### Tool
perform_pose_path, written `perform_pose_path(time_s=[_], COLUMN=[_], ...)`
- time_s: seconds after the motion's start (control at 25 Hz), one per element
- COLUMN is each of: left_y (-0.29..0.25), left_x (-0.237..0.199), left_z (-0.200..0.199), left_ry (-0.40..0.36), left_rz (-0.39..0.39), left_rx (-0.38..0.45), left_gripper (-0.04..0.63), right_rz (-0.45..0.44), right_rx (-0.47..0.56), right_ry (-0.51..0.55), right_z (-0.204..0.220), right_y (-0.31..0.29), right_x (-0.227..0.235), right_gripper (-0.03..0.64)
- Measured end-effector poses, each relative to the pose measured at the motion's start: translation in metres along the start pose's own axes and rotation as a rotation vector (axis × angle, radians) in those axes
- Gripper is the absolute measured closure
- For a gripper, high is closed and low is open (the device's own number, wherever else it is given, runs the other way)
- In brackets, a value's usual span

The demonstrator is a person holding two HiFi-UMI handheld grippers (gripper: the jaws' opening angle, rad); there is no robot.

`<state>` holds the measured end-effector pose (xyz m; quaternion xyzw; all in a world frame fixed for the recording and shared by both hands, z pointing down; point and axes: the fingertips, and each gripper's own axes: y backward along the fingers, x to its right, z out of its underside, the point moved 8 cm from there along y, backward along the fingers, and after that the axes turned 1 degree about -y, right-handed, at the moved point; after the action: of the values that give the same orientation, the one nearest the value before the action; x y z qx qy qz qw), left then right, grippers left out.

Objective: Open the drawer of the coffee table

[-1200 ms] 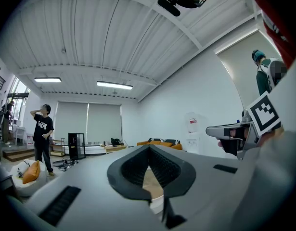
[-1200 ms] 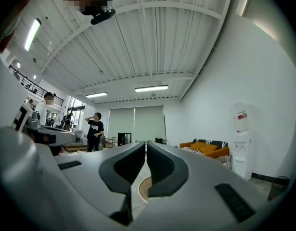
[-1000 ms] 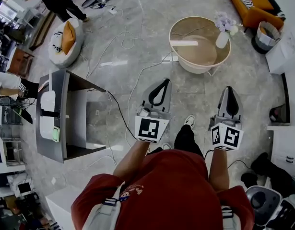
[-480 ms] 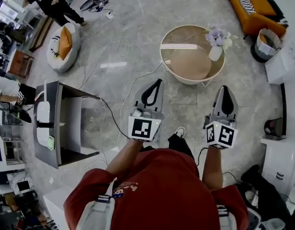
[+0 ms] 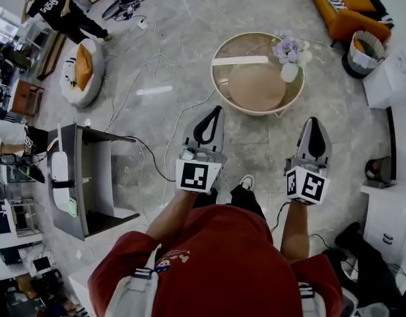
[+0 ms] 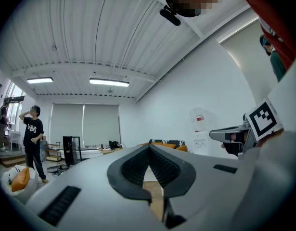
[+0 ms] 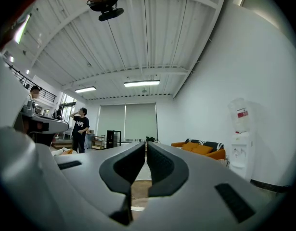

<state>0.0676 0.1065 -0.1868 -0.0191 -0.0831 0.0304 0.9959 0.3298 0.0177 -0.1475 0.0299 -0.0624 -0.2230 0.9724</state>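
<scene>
Left claw [image 5: 218,109] and right claw [image 5: 313,120] both clenched, empty, held level side by side. Round coffee-table counter [image 5: 254,88] stands ahead, apart from both, flower vase [image 5: 289,71] on it. Drawer can't be made out.

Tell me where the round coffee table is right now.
In the head view the coffee table stands upper centre on the grey floor, just ahead of the left gripper and right gripper, with the orange sofa at upper right.

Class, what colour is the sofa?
The sofa is orange, clearest in the head view.
</scene>
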Motion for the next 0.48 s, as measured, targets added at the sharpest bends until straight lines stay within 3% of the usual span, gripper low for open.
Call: perform_pose_path(time_s=[0.28, 0.48], left_y=[-0.014, -0.022], left_x=[-0.020, -0.060], left_z=[0.012, 0.029], left_ry=[0.027, 0.058], left_rz=[0.056, 0.108], left_rx=[0.009, 0.022], left_gripper=[0.581, 0.581], right_rz=[-0.004, 0.046], right_rx=[-0.022, -0.041], right_ry=[0.042, 0.068], right_z=[0.010, 0.018], right_y=[-0.003, -0.011], right_x=[-0.028, -0.065], right_gripper=[0.592, 0.592])
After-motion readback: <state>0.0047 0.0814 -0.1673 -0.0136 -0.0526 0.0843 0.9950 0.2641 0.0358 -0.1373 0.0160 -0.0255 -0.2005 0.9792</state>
